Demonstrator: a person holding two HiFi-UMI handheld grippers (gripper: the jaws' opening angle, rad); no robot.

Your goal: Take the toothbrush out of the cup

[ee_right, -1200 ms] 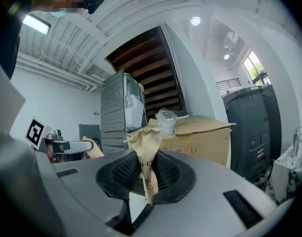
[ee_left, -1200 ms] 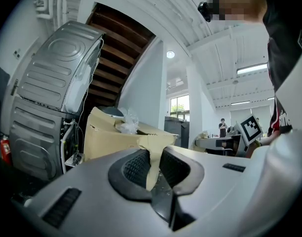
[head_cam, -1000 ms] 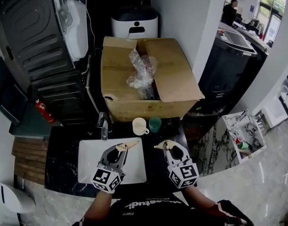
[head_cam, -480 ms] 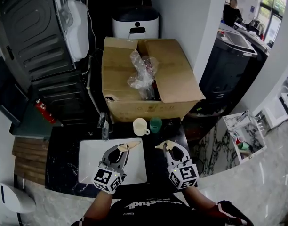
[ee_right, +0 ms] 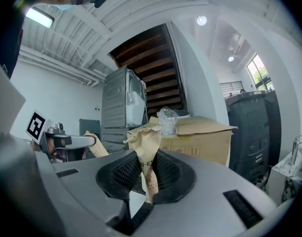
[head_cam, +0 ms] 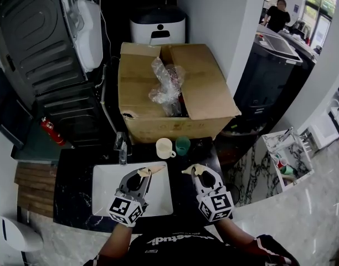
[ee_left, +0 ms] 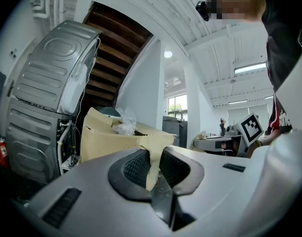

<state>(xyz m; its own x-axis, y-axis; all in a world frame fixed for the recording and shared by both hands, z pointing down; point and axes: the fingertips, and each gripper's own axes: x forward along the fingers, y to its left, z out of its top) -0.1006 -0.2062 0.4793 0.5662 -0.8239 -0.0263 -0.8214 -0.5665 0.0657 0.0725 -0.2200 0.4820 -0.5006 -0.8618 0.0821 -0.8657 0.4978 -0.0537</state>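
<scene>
- Low in centre frame: left gripper (head_cam: 143, 174) and right gripper (head_cam: 194, 171), jaws nearly together, each pinching crumpled tan paper (ee_right: 147, 167) between ribbed black pads.
- Just above: glossy cream mug (head_cam: 164, 148) beside green cup (head_cam: 183, 145), with no toothbrush discernible in either.
- Step unsettled by these views; freed jaws needed for any reach cupward.

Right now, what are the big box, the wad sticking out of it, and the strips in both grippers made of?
The box: cardboard, matte brown, creased flaps. The wad: thin clear plastic film, glossy, crumpled. The strip pinched in the left gripper and the strip in the right gripper: likely tan kraft paper, matte, wrinkled; the right one shows print.
</scene>
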